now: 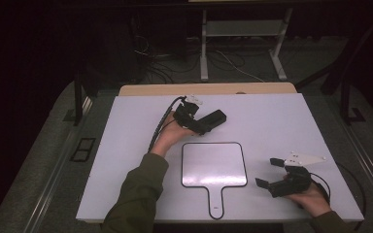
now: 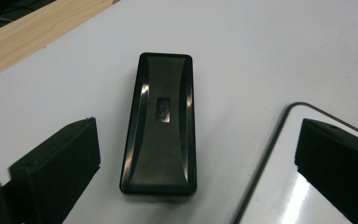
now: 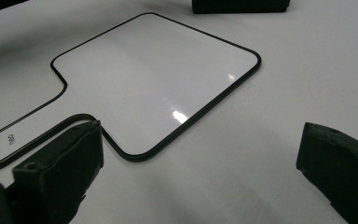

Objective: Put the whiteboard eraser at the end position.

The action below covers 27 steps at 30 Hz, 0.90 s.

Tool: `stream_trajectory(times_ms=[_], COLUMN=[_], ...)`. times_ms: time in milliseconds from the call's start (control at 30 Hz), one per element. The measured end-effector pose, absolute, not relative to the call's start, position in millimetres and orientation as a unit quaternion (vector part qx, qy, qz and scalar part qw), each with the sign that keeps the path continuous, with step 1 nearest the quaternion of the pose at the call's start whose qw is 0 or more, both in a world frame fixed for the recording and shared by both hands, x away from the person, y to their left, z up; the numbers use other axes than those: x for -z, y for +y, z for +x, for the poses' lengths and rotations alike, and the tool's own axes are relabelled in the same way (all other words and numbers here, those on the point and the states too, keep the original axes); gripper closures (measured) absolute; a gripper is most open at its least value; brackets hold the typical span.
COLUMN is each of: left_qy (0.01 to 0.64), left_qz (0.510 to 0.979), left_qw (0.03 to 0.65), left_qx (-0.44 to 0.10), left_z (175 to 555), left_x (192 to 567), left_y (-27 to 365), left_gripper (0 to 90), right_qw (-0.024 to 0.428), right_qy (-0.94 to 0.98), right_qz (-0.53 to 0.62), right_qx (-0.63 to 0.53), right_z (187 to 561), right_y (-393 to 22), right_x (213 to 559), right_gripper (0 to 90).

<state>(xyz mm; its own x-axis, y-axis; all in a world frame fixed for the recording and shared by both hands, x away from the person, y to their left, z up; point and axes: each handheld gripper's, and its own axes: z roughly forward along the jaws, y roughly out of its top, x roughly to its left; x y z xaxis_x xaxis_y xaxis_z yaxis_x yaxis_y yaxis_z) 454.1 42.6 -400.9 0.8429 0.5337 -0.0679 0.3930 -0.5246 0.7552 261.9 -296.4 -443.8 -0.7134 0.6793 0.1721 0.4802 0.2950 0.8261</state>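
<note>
A black whiteboard eraser lies flat on the white table, toward the far middle. My left gripper is open just behind the eraser. Its jaws stand wide on either side of the eraser's near end and do not touch it. A small white paddle board with a black rim and a short handle lies at the near middle. My right gripper rests open to the right of the board, with nothing between its jaws. The eraser shows at the top edge of the right gripper view.
The white table top has a wooden strip along its far edge. Beyond it, a metal stand and loose cables sit on the dark floor. Dark frame legs stand at both far corners.
</note>
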Motion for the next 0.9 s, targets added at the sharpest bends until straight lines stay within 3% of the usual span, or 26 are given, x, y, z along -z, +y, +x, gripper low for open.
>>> stream_trajectory(times_ms=[900], left_qy=[0.271], left_qz=[0.843], left_qw=[0.454], left_qx=[-0.102], left_z=[366], left_x=[403], left_y=[94], left_gripper=[0.0], right_qw=[0.107], right_qy=[0.799], right_qz=[0.362], right_qx=[-0.468], right_z=[260], right_y=[-295], right_x=[443], right_gripper=[0.0])
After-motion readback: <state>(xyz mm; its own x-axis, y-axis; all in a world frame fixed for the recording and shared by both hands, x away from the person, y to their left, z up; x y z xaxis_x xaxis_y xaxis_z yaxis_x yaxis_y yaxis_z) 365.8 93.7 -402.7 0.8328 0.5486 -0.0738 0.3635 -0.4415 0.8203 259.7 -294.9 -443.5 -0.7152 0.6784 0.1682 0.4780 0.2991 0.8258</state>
